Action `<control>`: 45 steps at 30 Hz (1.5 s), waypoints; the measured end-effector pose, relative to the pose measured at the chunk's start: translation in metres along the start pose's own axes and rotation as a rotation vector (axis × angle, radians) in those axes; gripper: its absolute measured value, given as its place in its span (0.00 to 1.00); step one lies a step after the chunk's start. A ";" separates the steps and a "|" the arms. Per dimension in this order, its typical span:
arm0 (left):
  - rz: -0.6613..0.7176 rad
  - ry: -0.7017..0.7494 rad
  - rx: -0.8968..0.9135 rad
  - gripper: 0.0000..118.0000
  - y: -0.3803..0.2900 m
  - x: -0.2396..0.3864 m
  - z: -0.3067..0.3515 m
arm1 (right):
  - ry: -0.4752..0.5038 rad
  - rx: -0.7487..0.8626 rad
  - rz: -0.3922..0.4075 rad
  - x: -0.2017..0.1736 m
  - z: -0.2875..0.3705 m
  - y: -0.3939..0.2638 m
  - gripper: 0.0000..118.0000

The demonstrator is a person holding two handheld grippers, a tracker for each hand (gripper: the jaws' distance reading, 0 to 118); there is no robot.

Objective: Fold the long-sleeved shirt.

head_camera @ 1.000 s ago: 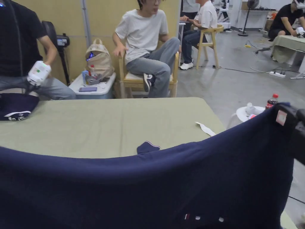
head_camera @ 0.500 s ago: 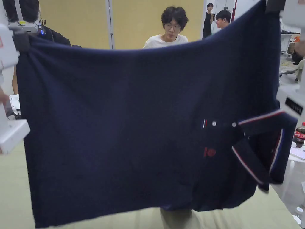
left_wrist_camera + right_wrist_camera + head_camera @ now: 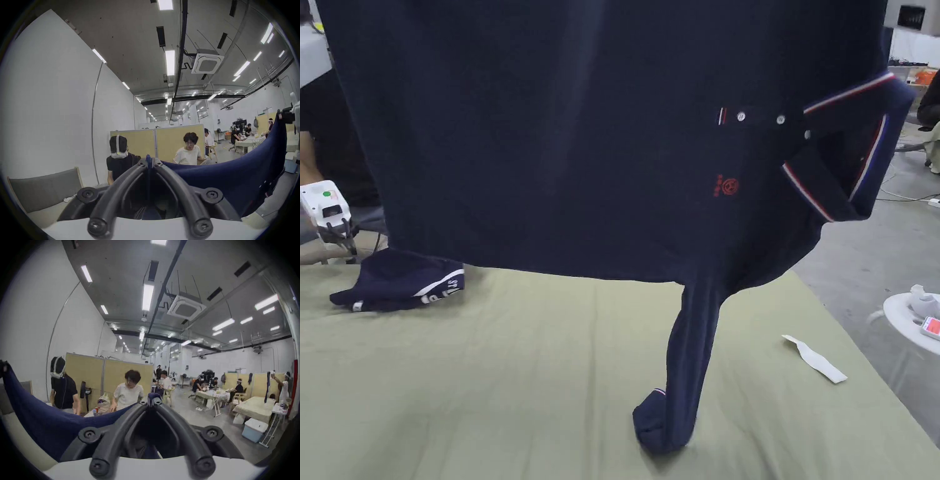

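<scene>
We hold both grippers raised and well apart. Our left gripper (image 3: 149, 162) has its jaws pressed together on the shirt (image 3: 550, 125) edge, and our right gripper (image 3: 152, 398) pinches the same edge likewise.

**Shirt hanging over the table**

The shirt (image 3: 581, 137) hangs above the table (image 3: 487, 387); one sleeve (image 3: 681, 369) trails down onto it. On the table, a folded garment (image 3: 400, 286) lies left of the sleeve, a paper strip (image 3: 815, 358) right.
</scene>
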State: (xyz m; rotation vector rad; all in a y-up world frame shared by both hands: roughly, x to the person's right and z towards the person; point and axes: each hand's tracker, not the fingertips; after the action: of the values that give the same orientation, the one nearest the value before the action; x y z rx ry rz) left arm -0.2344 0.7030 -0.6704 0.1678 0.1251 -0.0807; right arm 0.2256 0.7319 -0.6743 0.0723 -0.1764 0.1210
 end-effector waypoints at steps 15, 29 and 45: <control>0.058 -0.149 -0.504 0.00 -0.400 0.015 0.104 | 0.239 -0.362 -0.134 0.002 0.074 -0.413 0.00; 0.181 -0.083 -0.690 0.00 -0.456 -0.046 0.383 | 0.187 -0.348 -0.255 0.047 0.398 -0.476 0.00; 0.084 -0.143 -0.923 0.12 -0.426 -0.061 0.542 | 0.198 -0.749 -0.092 0.058 0.584 -0.476 0.36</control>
State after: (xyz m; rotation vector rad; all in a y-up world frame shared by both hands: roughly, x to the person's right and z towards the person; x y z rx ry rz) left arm -0.2701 0.1957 -0.2008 -0.7525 0.0039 0.0535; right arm 0.2426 0.2189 -0.1197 -0.6751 -0.0117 -0.0352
